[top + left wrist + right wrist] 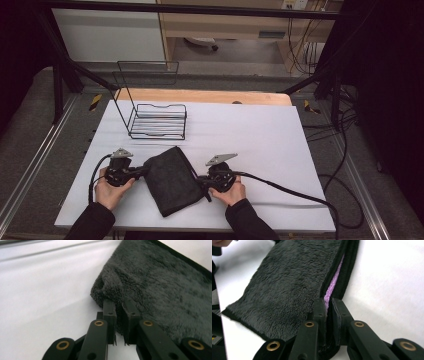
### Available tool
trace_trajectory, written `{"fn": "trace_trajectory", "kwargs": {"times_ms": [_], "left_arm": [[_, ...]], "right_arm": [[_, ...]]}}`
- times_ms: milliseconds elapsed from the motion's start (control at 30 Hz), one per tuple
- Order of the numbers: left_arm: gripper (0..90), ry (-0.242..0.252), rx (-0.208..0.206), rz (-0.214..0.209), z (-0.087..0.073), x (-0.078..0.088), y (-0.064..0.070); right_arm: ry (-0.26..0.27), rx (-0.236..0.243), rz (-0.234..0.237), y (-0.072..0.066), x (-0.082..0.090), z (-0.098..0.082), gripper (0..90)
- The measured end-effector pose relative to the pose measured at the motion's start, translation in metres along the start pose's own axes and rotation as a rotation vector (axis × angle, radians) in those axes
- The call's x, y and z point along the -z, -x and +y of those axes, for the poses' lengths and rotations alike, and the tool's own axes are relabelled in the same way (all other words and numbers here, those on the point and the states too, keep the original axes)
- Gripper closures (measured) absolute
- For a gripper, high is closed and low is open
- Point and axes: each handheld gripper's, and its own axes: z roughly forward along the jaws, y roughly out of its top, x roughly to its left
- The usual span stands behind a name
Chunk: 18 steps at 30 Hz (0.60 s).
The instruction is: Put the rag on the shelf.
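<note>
A dark grey fluffy towel [172, 180] lies folded on the white table cover [265, 145], near the front edge. My left gripper [142, 172] meets its left side. In the left gripper view the jaws [119, 306] stand close together, pinching the rounded corner of the towel [162, 285]. My right gripper [200, 181] is at the towel's right side. In the right gripper view its jaws [328, 303] are shut on the hemmed edge of the towel [282, 290], where a purple inner layer [333, 282] shows between the dark hems. A hand holds each gripper.
A black wire rack [157, 120] stands behind the towel at the back left of the table. A strip of wooden tabletop [200, 95] shows beyond the white cover. Black cables [345, 190] trail off to the right over the floor.
</note>
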Motion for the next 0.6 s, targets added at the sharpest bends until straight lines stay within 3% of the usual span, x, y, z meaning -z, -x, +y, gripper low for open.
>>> {"fn": "trace_trajectory", "kwargs": {"times_ms": [167,233,367,467,533,600], "left_arm": [[81.6,-0.001,0.005,-0.008,0.001,-0.003,-0.002],[78.9,0.002,0.002,-0.001,0.001,-0.001,-0.001],[64.3,0.079,0.023,0.024,0.006,0.007,-0.003],[59.2,0.096,0.046,0.051,0.008,0.005,-0.006],[61.6,0.086,0.048,0.057,0.008,0.003,-0.007],[67.2,0.060,0.048,0.066,0.007,-0.001,-0.009]], "right_arm": [[0.002,-0.012,-0.025,-0.004,0.002,-0.002,79.4],[0.038,0.011,-0.045,0.000,0.002,0.003,68.2],[0.136,0.041,-0.075,0.014,-0.001,0.025,46.5],[0.143,0.051,-0.094,0.024,-0.017,0.048,43.4],[0.137,0.040,-0.076,0.028,-0.033,0.062,40.7],[0.126,0.061,-0.086,0.031,-0.050,0.072,39.5]]}}
